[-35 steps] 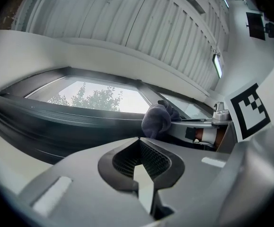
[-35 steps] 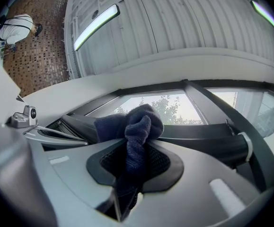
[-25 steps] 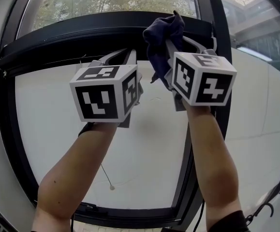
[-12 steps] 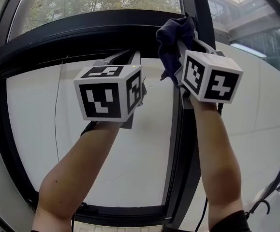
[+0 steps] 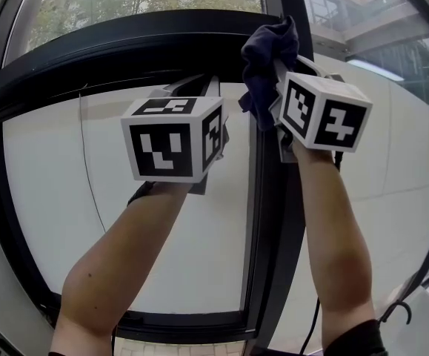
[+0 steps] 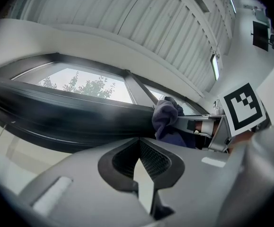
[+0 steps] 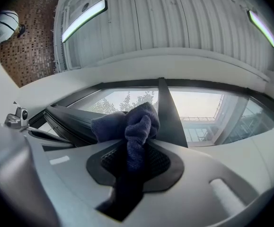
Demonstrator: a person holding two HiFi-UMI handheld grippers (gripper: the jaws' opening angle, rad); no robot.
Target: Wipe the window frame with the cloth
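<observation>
Clamping cloth [image 7: 129, 124] in right gripper [image 7: 136, 163] jaws, offering bunched end to window frame [image 5: 125, 47] top for wiping; holding left gripper [image 6: 137, 163] below, jaws closed empty

The cloth [image 5: 267, 54] is dark navy and terry-textured, bunched into a crumpled wad with a loose tail hanging down. It is pinched between the jaws of the right gripper [image 7: 136, 148] and raised where the window frame [image 5: 118, 50] meets its upright post. The frame is black and glossy, a broad horizontal bar above a slimmer vertical member. Whether the cloth touches the frame cannot be told
</observation>
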